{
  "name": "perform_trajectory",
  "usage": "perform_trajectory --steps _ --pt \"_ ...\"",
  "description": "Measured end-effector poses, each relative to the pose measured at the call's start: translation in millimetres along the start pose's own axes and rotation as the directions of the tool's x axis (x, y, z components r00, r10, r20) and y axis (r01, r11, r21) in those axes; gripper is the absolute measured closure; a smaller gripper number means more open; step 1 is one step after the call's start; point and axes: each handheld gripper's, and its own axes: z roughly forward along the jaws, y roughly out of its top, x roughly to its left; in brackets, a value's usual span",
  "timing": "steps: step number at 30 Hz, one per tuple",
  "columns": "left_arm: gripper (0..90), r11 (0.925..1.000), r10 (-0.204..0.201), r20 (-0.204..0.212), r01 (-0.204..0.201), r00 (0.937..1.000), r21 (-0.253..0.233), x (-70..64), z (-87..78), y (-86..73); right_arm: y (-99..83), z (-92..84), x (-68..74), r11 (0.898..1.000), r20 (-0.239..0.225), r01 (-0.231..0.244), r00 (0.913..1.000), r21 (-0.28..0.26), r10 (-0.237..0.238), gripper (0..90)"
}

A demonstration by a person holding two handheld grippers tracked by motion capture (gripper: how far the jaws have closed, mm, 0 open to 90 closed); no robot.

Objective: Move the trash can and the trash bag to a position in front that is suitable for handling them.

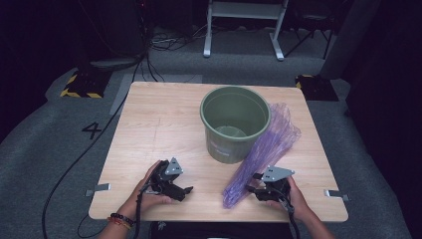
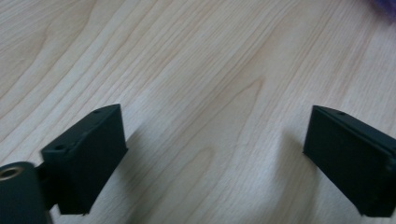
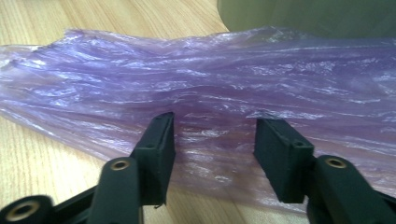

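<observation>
A green plastic bucket [image 1: 235, 122] stands upright and empty at the middle right of the wooden table [image 1: 159, 119]. Against its right side lies a crumpled, translucent purple plastic bag [image 1: 266, 149], stretched from the back right down toward the front edge. My right gripper [image 1: 251, 188] sits at the bag's near end. In the right gripper view its jaws [image 3: 215, 120] stand open over the bag [image 3: 210, 70], the film showing in the gap between them, with the bucket [image 3: 317, 14] behind. My left gripper [image 1: 186, 191] rests at the front left, open [image 2: 215, 116] over bare wood.
Metal clips [image 1: 98, 189] [image 1: 336, 194] stick out at the table's front corners. A black cable [image 1: 74, 159] runs across the grey floor at the left, near a painted "4" [image 1: 92, 130]. A white frame [image 1: 244, 25] stands behind the table.
</observation>
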Motion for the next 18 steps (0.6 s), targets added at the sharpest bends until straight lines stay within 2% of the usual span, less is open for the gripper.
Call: perform_trajectory --steps 1,3,4,9,18 --pt "17.3 1.0 0.004 0.002 -0.004 1.0 -0.004 -1.9 0.3 1.9 0.4 0.0 0.4 1.0 0.003 0.004 1.0 0.003 -0.004 39.1" --pt "18.6 0.9999 0.007 0.033 -0.006 0.9994 -0.01 -6.6 2.5 6.7 0.5 0.0 0.6 1.0 0.006 0.004 1.0 0.004 -0.004 38.0" --pt "15.7 0.9999 0.016 0.04 -0.015 0.9991 -0.007 -9.8 4.0 9.5 0.1 0.5 0.7 1.0 0.008 -0.008 0.9999 0.003 0.008 37.3" --pt "16.2 0.9967 0.078 0.07 -0.076 0.9945 -0.028 -27.6 9.1 22.3 -0.4 1.1 -0.1 1.0 0.004 -0.021 0.9998 -0.002 0.021 36.7" --pt "16.7 0.9891 0.135 0.105 -0.127 0.9853 -0.075 -48.3 15.7 42.1 2.8 5.3 0.7 1.0 0.004 -0.025 0.9997 -0.004 0.025 37.3"
